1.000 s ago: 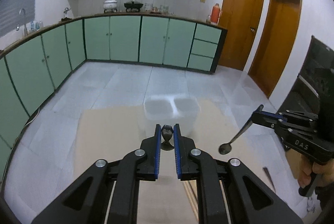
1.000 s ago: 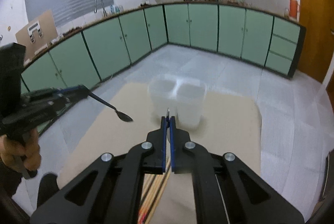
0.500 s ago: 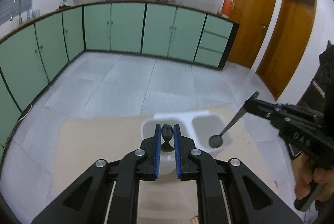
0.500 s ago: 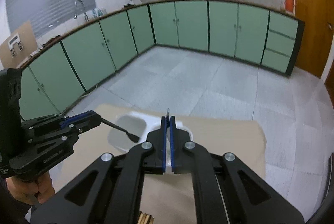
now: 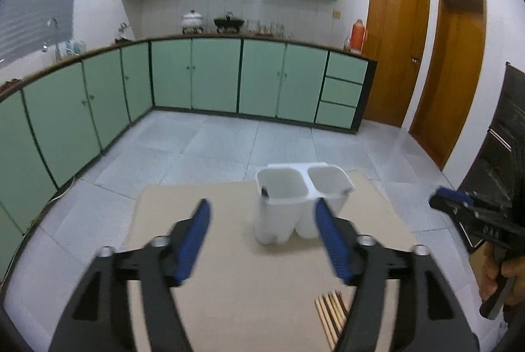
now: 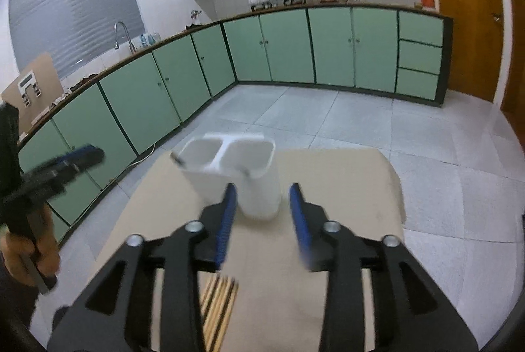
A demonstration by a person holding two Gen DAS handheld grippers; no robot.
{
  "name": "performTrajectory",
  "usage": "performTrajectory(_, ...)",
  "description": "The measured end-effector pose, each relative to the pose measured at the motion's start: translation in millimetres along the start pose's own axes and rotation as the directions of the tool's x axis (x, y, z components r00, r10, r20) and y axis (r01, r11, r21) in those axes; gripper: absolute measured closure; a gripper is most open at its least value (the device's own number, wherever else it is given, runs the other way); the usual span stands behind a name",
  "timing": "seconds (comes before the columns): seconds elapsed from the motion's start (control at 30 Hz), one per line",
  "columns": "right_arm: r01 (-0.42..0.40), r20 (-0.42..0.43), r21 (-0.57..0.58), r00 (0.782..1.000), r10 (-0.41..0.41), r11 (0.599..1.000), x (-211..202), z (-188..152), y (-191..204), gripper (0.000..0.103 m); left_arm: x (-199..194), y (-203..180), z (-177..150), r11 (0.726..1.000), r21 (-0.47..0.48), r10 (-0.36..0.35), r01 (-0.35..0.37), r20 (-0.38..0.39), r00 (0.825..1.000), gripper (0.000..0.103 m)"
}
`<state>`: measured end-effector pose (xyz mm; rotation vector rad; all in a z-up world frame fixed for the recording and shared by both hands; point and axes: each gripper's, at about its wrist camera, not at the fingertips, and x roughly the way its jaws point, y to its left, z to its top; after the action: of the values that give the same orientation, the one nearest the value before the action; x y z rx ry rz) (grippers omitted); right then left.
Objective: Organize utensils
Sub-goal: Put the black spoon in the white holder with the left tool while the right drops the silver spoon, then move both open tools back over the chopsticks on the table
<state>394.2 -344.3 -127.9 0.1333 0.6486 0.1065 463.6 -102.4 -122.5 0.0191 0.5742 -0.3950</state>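
A white two-compartment utensil holder [image 5: 300, 204] stands on the tan table; it also shows in the right wrist view [image 6: 239, 175]. A dark spoon handle tip [image 5: 264, 190] pokes over the rim of its left compartment, and another handle tip [image 6: 177, 157] shows at the left rim. My left gripper [image 5: 262, 230] is open and empty, just in front of the holder. My right gripper [image 6: 262, 214] is open and empty, close behind the right compartment. A bundle of wooden chopsticks [image 5: 329, 316] lies on the table near me, also seen in the right wrist view [image 6: 218, 306].
The tan table [image 5: 229, 270] ends just beyond the holder, with tiled floor [image 5: 229, 142] past it. Green cabinets [image 5: 213, 76] line the far walls. The right gripper shows at the right edge of the left wrist view [image 5: 459, 204].
Both grippers held spoons over the holder half a second ago. Now both have opened and pulled back, and the spoons sit in the holder's compartments.
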Motion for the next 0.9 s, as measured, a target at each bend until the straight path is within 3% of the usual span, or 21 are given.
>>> performTrajectory(0.1,0.021,0.012,-0.034,1.0,-0.021,0.999,-34.7,-52.3,13.1,0.058,-34.4,-1.2,-28.1,1.0,0.01,0.018,-0.018,0.013,1.0,0.026)
performTrajectory(0.3,0.066,0.028,-0.138,0.998,-0.063,0.988,-79.3,-152.5,53.2,0.049,-104.0,-21.7,-115.6,0.999,0.037,0.037,-0.038,0.023,0.999,0.016)
performTrajectory(0.43,0.054,-0.04,-0.19,0.997,-0.063,0.98,-75.6,-211.9,72.1,0.05,-127.4,-36.4,-169.3,0.998,0.053,0.034,-0.036,0.036,0.999,0.016)
performTrajectory(0.53,0.025,-0.108,-0.203,0.993,-0.048,0.979,-64.7,-247.5,79.5,0.05,-124.7,-41.5,-202.7,0.999,0.023,0.026,-0.026,-0.001,1.0,0.016)
performTrajectory(0.67,-0.007,-0.165,-0.242,0.986,-0.034,0.97,-49.6,-269.6,94.5,0.058,-113.0,-46.5,-237.0,0.998,0.029,0.058,-0.057,-0.068,0.996,0.018)
performTrajectory(0.9,0.01,-0.148,-0.226,0.988,-0.044,0.974,-36.5,-263.8,85.0,0.062,-94.7,-49.3,-253.7,0.999,0.017,0.045,-0.043,-0.137,0.99,0.021)
